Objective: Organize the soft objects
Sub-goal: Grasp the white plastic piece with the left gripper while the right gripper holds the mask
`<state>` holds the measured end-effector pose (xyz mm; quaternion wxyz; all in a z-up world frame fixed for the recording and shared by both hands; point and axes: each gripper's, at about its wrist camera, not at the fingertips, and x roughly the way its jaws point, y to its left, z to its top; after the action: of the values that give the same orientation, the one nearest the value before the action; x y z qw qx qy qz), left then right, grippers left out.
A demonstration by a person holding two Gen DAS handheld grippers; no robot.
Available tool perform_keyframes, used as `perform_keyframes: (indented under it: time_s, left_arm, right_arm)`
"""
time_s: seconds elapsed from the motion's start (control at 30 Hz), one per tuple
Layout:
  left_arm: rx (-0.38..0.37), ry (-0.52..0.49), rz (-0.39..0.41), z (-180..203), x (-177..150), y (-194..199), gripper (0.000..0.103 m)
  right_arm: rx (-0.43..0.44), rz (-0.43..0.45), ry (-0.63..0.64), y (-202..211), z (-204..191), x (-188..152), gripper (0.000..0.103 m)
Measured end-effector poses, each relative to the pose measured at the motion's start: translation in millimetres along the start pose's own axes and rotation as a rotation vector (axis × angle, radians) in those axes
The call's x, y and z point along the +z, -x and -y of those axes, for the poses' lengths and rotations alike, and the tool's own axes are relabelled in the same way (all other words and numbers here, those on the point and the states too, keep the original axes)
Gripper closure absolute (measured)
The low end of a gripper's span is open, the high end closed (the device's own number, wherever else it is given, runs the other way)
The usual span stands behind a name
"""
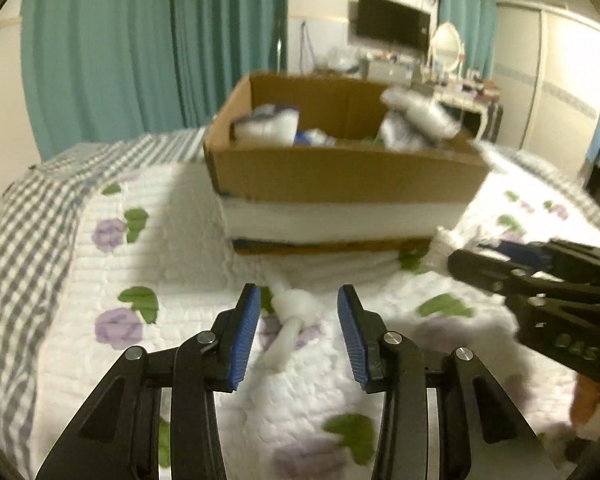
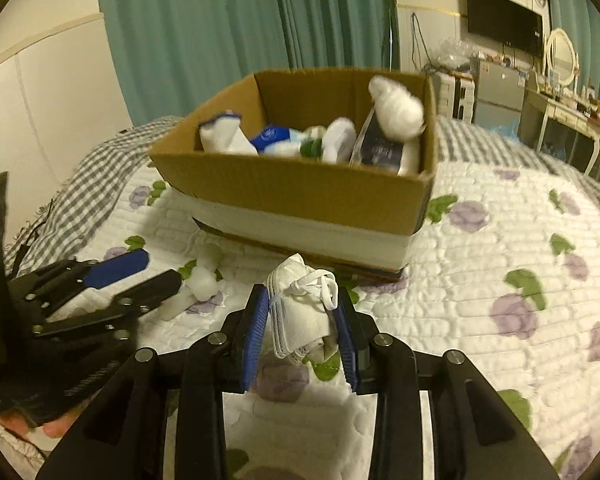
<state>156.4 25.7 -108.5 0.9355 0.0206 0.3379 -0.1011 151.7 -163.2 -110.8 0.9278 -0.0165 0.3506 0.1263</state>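
A cardboard box [image 1: 340, 172] [image 2: 292, 188] stands on the flowered quilt and holds several white and blue soft items. My left gripper [image 1: 298, 300] is open just above a knotted white soft item [image 1: 294, 312] that lies on the quilt between its fingers; the same item shows in the right wrist view [image 2: 202, 280]. My right gripper [image 2: 304, 300] is shut on a folded stack of white face masks [image 2: 300, 312], held above the quilt in front of the box. The right gripper also shows at the right of the left wrist view [image 1: 540, 280].
The bed carries a white quilt with purple flowers [image 2: 500, 280] over a grey checked sheet [image 1: 32, 232]. Teal curtains [image 2: 220, 40] hang behind. A dresser with a mirror [image 1: 446, 46] and a wall TV [image 1: 392, 24] stand at the far right.
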Motion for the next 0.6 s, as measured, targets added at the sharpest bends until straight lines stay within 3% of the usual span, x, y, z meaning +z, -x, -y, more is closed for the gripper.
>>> perform_keyframes:
  time_s: [0.33,0.43,0.5,0.6]
  left_arm:
    - [-0.032,-0.008,0.170,9,42,69,0.064]
    - [-0.023,-0.008,0.179,9,45,75,0.059]
    - [0.007,-0.010,0.165,11,42,71,0.023]
    - [0.019,0.021,0.109,9,35,51,0.020]
  right_arm:
    - [-0.021,0.131,0.022,76,9,21,0.070]
    - [-0.005,0.142,-0.010,81,18,23,0.070]
    - [0.000,0.132,-0.019,76,20,21,0.070]
    - [0.000,0.107,-0.016,64,18,16,0.070]
